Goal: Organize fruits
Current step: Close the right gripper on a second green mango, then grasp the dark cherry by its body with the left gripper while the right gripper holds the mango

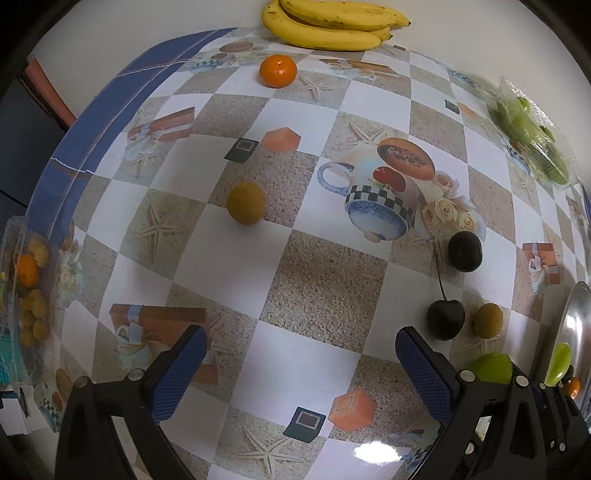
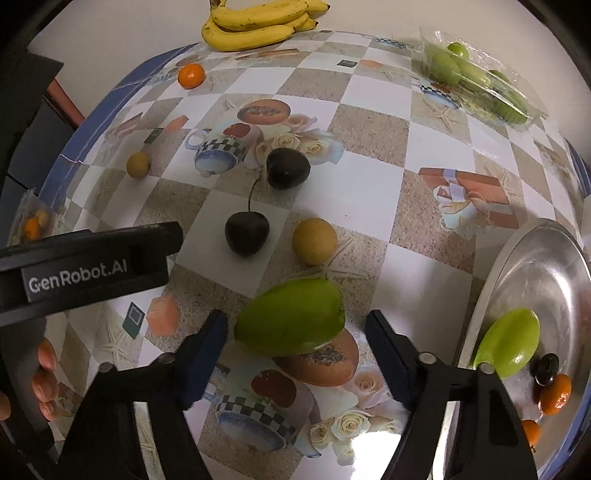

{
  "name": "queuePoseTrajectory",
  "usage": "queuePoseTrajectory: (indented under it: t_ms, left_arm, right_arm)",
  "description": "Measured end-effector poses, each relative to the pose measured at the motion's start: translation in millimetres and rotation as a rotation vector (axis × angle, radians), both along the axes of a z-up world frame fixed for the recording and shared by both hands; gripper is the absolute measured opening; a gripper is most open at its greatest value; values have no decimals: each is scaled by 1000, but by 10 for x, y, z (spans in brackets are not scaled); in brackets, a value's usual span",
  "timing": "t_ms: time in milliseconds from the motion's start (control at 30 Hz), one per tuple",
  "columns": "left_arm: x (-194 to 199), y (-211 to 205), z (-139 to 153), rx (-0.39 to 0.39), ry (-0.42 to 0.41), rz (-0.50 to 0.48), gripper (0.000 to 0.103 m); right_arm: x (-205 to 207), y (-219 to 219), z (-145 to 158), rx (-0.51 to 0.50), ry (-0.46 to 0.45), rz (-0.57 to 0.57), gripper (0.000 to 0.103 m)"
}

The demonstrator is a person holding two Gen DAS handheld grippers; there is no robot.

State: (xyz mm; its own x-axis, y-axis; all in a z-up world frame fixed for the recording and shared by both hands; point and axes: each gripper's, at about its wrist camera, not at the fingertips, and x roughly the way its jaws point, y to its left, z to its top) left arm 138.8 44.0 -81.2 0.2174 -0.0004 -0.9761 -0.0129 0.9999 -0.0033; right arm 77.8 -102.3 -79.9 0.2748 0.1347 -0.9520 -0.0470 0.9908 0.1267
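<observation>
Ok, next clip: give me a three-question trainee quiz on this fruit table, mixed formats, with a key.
1. True or false: the right gripper already clamps the green fruit.
2. What lies in the metal plate? A) bananas only B) a green fruit, a dark cherry and small oranges C) nothing
3. Fill in: the bananas lie at the table's ___ edge.

Key
1. False: the fruit sits between the jaws, with a gap showing on one side.
2. B
3. Far
</observation>
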Motion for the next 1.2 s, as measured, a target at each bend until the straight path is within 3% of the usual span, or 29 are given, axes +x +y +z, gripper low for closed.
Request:
queuePoseTrajectory:
  t_ms: [167,667,967,1200]
  left_arm:
    - [-13,-38,12,-6,3,2,103]
    - [-11,-130,71,-99,-22,6,101]
    - [29,-419,119,-204,-42,-70,80]
    - [64,-590,36,-226,-35,-104,55]
  right_arm:
    - [3,-19,22,27,-6,-4,58]
    - [4,-153,204,63,-54,-49,58]
    - [-19,-387,369,107,-94,-117,58]
    - [-53,-562,498,144,-126,-159,58]
